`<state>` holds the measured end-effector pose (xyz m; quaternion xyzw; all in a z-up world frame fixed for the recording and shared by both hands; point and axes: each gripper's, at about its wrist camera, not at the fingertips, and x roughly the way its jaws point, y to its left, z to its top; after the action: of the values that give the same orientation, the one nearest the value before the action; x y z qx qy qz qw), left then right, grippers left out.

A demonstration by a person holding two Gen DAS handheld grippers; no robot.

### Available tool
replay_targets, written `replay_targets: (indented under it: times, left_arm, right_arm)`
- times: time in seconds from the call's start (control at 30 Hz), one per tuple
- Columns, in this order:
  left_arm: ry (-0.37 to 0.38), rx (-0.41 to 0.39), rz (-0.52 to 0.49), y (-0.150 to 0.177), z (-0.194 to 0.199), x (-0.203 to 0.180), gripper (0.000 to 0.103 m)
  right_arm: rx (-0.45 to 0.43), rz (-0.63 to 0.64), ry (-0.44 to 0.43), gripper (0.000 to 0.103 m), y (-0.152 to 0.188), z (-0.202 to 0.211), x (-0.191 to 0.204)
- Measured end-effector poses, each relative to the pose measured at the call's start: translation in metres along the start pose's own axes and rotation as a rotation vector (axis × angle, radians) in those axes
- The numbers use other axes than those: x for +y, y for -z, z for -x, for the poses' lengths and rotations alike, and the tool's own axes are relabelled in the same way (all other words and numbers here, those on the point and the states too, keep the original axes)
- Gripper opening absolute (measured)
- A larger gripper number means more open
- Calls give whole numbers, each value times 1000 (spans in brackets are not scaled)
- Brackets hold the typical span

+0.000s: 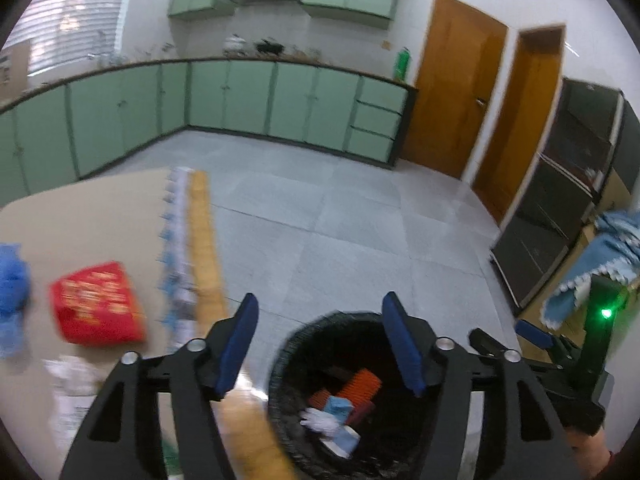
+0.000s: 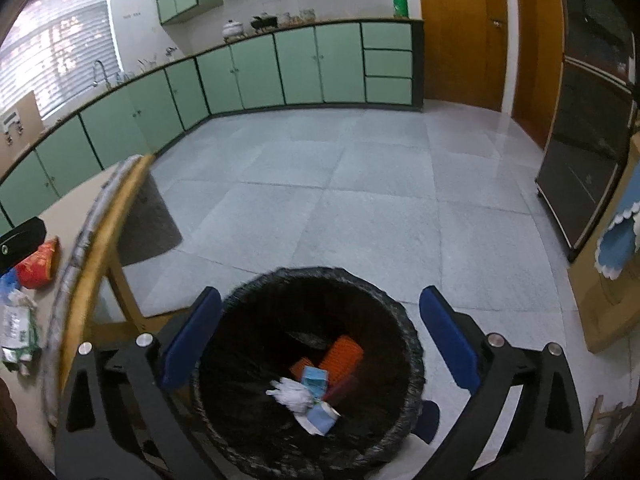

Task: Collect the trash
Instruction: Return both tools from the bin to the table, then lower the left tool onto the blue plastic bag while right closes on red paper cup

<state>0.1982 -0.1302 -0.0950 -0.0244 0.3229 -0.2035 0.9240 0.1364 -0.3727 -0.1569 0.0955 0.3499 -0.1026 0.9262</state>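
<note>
Left wrist view: our left gripper [image 1: 320, 344], jaws spread and empty, hangs over the bin [image 1: 352, 396], just below and ahead; scraps [image 1: 336, 416] already lie inside. To its left, on the table [image 1: 100, 216], a red packet [image 1: 98, 304] and blue wad [image 1: 12, 280] remain.

Right wrist view: our right gripper [image 2: 320, 340], released and empty, frames the bin [image 2: 308, 372]. We judge collection partly done; the table edge [image 2: 104, 220] stands between bin and leftovers.

Black left tool [image 1: 320, 344] and right tool [image 2: 320, 336], blue pads, silver screws, green light.
</note>
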Motion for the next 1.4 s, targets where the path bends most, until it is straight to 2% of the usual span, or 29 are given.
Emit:
replay_targets:
  times: [0.2, 0.33, 0.43, 0.57, 0.7, 0.87, 1.13, 1.4]
  left_arm:
    - [-174, -94, 64, -12, 59, 68, 72]
    - [-321, -136, 94, -13, 93, 121, 74]
    - [-410, -141, 110, -11, 107, 156, 74]
    - [-481, -128, 149, -8, 111, 197, 74]
    - [-506, -92, 192, -2, 101, 227, 74]
    - [-528, -48, 214, 7, 82, 243, 74]
    - [-551, -8, 251, 23, 71, 269, 74]
    - [-543, -2, 263, 26, 69, 277, 74]
  right_arm:
    - [-51, 43, -119, 98, -23, 17, 56]
    - [-57, 83, -223, 98, -40, 19, 107]
    - [-51, 125, -303, 98, -50, 15, 154]
    - [-12, 187, -389, 98, -56, 6, 209]
    - [44, 255, -449, 98, -55, -9, 257]
    - [109, 333, -481, 98, -48, -29, 296]
    - [180, 330, -516, 98, -45, -47, 317]
    - [174, 364, -535, 98, -48, -42, 334]
